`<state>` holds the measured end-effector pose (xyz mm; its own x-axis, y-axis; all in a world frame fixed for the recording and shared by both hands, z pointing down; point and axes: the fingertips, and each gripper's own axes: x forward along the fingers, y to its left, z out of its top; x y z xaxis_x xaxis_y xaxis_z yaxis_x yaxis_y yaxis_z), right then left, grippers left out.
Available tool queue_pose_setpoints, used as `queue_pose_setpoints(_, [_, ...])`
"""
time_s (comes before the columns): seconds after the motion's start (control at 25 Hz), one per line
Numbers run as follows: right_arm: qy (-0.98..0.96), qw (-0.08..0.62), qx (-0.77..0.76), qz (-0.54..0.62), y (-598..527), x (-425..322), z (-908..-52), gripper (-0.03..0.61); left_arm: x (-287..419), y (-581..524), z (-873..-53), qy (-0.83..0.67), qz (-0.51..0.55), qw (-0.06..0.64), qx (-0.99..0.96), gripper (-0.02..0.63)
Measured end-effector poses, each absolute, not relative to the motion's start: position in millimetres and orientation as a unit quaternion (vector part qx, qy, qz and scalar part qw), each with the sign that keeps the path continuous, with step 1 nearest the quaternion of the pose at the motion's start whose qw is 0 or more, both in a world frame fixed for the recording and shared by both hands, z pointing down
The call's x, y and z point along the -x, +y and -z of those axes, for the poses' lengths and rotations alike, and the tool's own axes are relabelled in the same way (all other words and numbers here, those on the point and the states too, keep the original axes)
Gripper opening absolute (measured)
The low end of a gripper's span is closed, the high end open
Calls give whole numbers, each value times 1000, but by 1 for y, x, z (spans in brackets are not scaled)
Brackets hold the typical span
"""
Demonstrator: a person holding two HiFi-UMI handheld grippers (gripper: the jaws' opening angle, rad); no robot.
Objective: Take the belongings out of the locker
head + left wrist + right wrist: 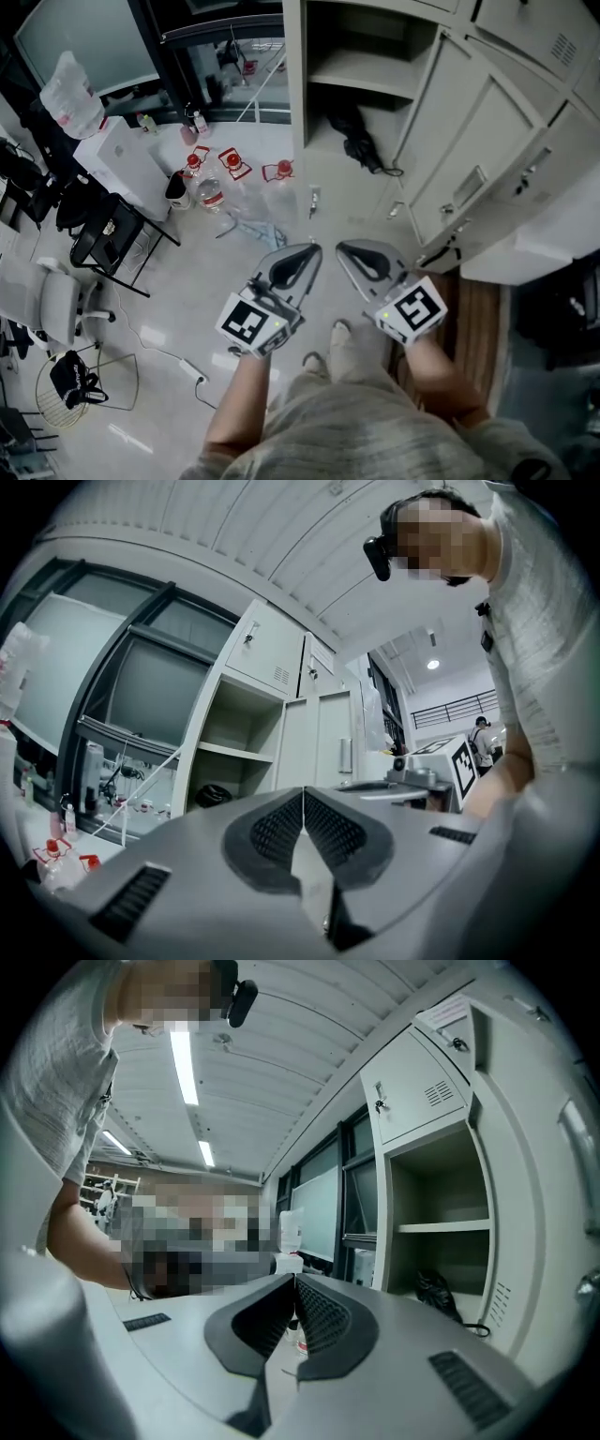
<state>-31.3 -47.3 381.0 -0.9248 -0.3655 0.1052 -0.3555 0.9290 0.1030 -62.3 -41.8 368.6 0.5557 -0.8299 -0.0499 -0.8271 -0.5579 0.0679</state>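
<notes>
Side by side before the locker, the left gripper and right gripper are both closed on nothing, ribbed dark pads pressed together in smooth grey shells. Beyond them, a limp black bundle lies in the pale metal locker's compartment under a shelf. Red-capped clear bottles stand on the glossy floor to the left.

No legible text, label, brand or number anywhere, locker included.

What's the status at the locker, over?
Left gripper shut, empty; right gripper shut, empty. Black item lies in the open locker, under its shelf, untouched. Nothing seen blocking the opening.
</notes>
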Motion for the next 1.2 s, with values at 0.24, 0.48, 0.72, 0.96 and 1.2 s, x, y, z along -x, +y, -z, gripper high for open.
queue_pose_setpoints(0.24, [-972, 51, -220, 56, -99, 46, -375, 2, 75, -91, -379, -468, 43, 27, -882, 4])
queue_pose_setpoints(0.48, [-970, 48, -236, 31, -154, 60, -374, 2, 91, -143, -380, -469, 38, 28, -882, 5])
queue_pose_setpoints(0.72, [-966, 67, -248, 16, -205, 69, -375, 2, 104, -194, -380, -478, 40, 37, -877, 5])
queue_pose_setpoints(0.96, [-964, 89, -250, 13, -233, 76, -380, 2, 99, -226, -379, -476, 39, 35, -878, 5])
queue_pose_setpoints(1.2, [-957, 119, -264, 10, -258, 79, -388, 2, 96, -245, -384, -469, 41, 36, -882, 5])
